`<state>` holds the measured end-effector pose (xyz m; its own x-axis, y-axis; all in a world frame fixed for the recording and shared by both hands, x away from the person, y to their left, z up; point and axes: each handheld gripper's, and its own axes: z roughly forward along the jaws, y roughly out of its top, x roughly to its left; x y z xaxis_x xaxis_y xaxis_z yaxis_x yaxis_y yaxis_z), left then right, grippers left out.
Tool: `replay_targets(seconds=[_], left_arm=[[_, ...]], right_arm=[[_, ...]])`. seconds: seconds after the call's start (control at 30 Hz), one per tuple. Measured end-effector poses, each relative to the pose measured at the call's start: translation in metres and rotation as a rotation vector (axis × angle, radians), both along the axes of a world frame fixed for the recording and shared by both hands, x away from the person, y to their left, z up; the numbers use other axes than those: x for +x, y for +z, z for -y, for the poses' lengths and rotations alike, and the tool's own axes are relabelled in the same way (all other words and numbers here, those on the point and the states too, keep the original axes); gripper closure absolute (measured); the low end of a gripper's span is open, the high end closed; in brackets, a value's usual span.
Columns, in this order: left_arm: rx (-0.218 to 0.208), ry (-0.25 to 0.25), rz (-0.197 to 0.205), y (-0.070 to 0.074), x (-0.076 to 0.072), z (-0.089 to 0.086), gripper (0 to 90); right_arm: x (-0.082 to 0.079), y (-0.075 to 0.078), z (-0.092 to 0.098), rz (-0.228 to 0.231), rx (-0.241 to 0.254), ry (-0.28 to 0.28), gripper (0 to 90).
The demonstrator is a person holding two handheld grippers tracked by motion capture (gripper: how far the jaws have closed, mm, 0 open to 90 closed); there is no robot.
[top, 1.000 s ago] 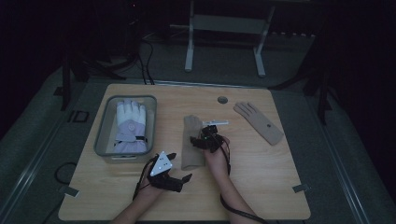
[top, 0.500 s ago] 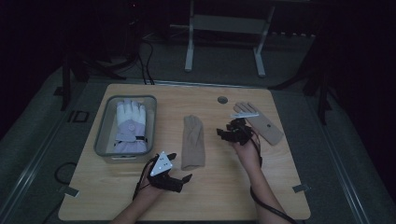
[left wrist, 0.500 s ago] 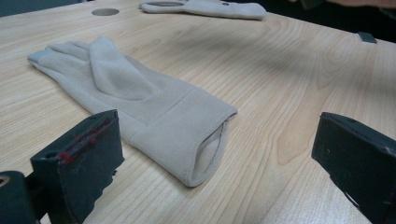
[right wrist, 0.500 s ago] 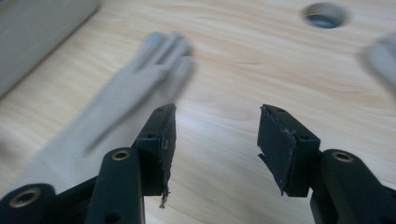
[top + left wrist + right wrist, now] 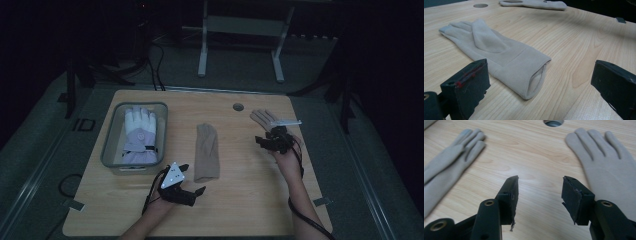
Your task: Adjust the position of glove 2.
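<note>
A beige glove (image 5: 206,152) lies flat in the middle of the wooden table, fingers pointing away; its cuff (image 5: 534,75) opens toward my left gripper. My left gripper (image 5: 192,179) rests low near the front edge, just short of that cuff, jaws wide open (image 5: 540,86) and empty. A second beige glove (image 5: 264,119) lies at the back right, fingers spread (image 5: 604,157). My right gripper (image 5: 267,136) hovers over its wrist end, open (image 5: 541,181) with bare table between the pads and the glove just to its right.
A grey tray (image 5: 107,150) at the left holds a white and lilac padded glove (image 5: 138,132). A round cable hole (image 5: 238,107) sits near the table's far edge. Beyond the table stands a metal frame (image 5: 240,30) on a dark floor.
My right gripper has left the middle glove and travelled right and slightly up to the glove at the back right. The left gripper and both beige gloves stayed put.
</note>
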<state>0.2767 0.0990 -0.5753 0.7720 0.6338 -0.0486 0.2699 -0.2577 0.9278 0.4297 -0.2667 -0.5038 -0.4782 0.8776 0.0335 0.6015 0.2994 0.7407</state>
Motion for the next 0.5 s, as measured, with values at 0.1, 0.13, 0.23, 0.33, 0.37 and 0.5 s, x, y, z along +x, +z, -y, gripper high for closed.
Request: replay_targets(seconds=[0.1, 0.13, 0.23, 0.33, 0.37, 0.5], left_arm=[[0.002, 0.001, 0.001, 0.000, 0.000, 0.000, 2.0], [0.003, 0.001, 0.002, 0.000, 0.000, 0.000, 2.0], [0.003, 0.001, 0.004, 0.000, 0.000, 0.000, 2.0], [0.002, 0.003, 0.005, 0.000, 0.000, 0.000, 2.0], [0.002, 0.003, 0.005, 0.000, 0.000, 0.000, 2.0], [-0.003, 0.008, 0.004, 0.000, -0.001, -0.001, 2.0]], right_arm=[[0.008, 0.000, 0.010, 0.002, -0.010, -0.023, 47.2], [0.011, 0.000, 0.013, 0.007, -0.021, -0.033, 47.2], [0.022, 0.002, 0.024, 0.006, -0.023, -0.062, 47.2], [0.033, 0.003, 0.033, 0.010, -0.058, -0.093, 47.5], [0.037, 0.003, 0.036, 0.010, -0.072, -0.104, 50.0], [0.048, -0.001, 0.043, 0.014, -0.087, -0.120, 48.4]])
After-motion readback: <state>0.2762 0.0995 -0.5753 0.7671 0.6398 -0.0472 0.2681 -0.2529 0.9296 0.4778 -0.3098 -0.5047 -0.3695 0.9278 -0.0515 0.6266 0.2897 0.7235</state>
